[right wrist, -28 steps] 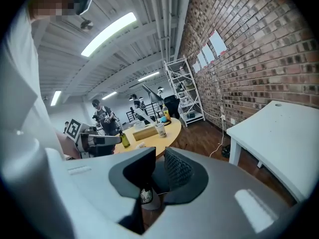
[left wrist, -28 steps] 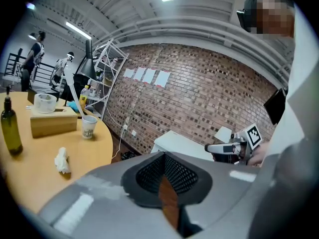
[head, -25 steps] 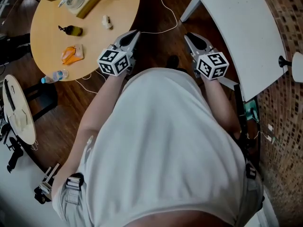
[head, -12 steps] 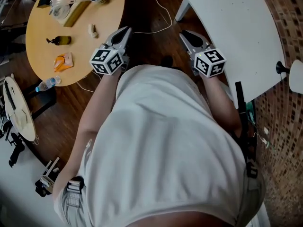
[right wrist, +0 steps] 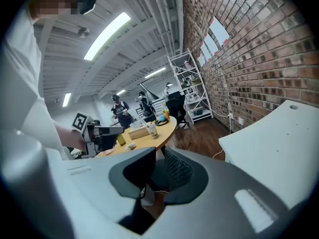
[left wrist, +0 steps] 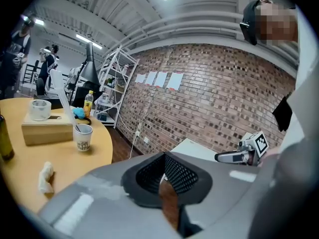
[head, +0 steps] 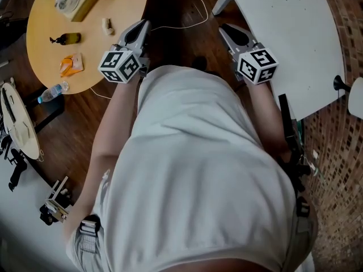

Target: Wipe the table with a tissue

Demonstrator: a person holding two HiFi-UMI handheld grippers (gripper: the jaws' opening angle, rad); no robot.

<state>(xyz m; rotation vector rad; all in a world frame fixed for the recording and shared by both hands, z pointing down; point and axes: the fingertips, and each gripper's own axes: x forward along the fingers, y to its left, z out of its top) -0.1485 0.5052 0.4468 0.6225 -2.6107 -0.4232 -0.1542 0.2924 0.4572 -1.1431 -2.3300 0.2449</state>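
Observation:
A crumpled white tissue (head: 106, 26) (left wrist: 46, 177) lies on the round wooden table (head: 39, 50). Farther back on that table stands a wooden tissue box (head: 85, 1) (left wrist: 47, 128). My left gripper (head: 142, 28) hangs in the air at the table's right edge, jaws shut with nothing in them, a short way right of the tissue. It also shows in the right gripper view as the left gripper (right wrist: 112, 130). My right gripper (head: 228, 30) (left wrist: 234, 156) hovers over the dark floor beside the white table (head: 295, 44), its jaws together and holding nothing.
The round table also carries a paper cup (left wrist: 82, 137), a dark bottle (head: 67, 38) and an orange wrapper (head: 70, 64). On the wooden floor are a water bottle (head: 52, 91) and a white cable (head: 193, 16). People stand far off.
Both grippers have drifted a little up the head view, the left one also leftward, staying at the round table's edge. Their jaws look the same as before.

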